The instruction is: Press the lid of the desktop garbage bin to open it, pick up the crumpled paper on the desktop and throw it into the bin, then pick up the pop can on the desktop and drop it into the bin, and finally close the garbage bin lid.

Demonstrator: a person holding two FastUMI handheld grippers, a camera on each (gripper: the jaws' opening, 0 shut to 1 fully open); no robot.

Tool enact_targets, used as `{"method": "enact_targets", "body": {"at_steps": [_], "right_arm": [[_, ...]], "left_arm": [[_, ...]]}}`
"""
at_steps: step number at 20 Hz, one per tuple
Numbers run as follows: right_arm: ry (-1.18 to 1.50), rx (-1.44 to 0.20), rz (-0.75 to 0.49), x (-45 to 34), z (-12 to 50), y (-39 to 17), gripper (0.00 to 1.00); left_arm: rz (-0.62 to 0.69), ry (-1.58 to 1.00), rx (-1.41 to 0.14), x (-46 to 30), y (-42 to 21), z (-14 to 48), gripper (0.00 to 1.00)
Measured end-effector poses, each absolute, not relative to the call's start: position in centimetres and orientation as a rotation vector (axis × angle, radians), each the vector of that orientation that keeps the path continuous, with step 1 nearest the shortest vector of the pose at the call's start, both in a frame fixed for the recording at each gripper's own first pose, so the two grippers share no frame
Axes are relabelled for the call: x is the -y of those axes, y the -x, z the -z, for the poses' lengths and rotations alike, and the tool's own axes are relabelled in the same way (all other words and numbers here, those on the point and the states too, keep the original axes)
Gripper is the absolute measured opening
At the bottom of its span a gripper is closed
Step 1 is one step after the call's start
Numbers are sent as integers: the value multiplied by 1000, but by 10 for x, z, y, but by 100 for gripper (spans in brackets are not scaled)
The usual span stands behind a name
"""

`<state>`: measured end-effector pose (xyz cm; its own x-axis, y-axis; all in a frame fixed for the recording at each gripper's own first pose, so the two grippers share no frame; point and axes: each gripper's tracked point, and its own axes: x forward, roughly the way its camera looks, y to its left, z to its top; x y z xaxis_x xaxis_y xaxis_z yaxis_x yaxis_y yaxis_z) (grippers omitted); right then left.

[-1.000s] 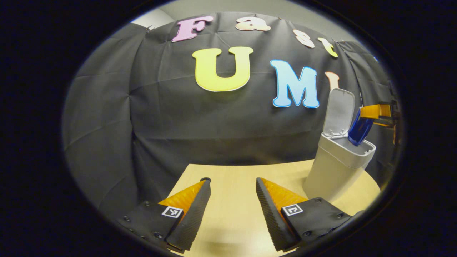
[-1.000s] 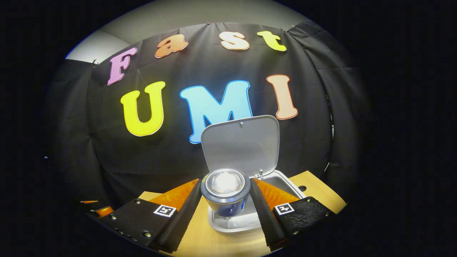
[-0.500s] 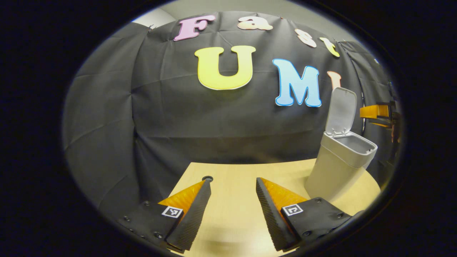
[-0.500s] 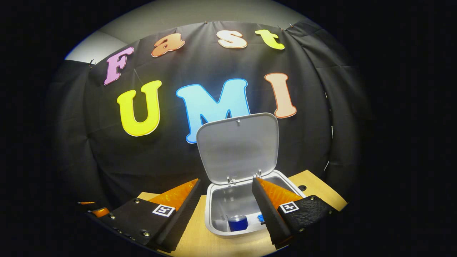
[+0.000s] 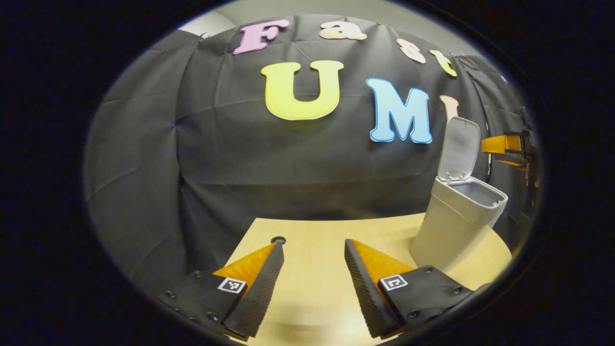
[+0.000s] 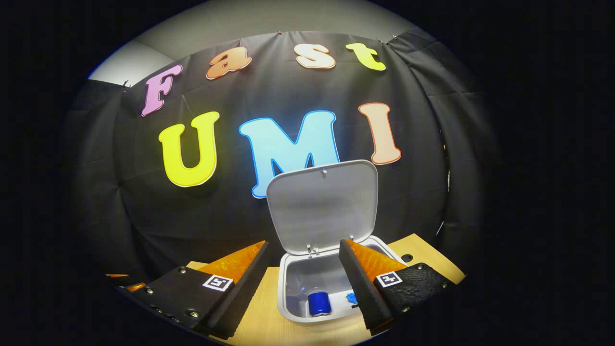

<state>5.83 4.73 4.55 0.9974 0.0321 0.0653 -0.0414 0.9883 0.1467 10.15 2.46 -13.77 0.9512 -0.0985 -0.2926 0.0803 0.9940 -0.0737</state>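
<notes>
The blue pop can (image 6: 319, 303) lies at the bottom of the white desktop garbage bin (image 6: 293, 317), beside a small blue scrap, so what remains is closing the lid. The lid (image 6: 322, 206) stands upright on its hinge at the far edge of the bin's mouth. The right gripper (image 6: 302, 262) hovers just above and on the near side of the opening, its fingers spread wide and holding nothing. To close well, it would probably need to rise over the lid's top edge, get behind it, and tip it forward and down until it latches, pressing gently so the light bin does not slide. The left gripper (image 5: 313, 262) waits over the bare wooden table (image 5: 307, 240), fingers wide apart and empty, well to the left of the bin, which stands near the table's right edge. The booth wall hangs close behind, leaving little room past the lid.
</notes>
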Motion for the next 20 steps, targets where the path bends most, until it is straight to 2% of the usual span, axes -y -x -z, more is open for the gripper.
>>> {"method": "enact_targets", "body": {"at_steps": [1,2,20], "right_arm": [[-143,70,-35,-47,-49,-60,93],[-139,77,-37,-48,-53,-62,93],[-140,225,12,-36,-127,-100,93]], "left_arm": [[92,61,-302,-25,-103,139,94],[91,59,-304,-25,-103,139,86],[89,44,-332,-24,-115,152,86]]}}
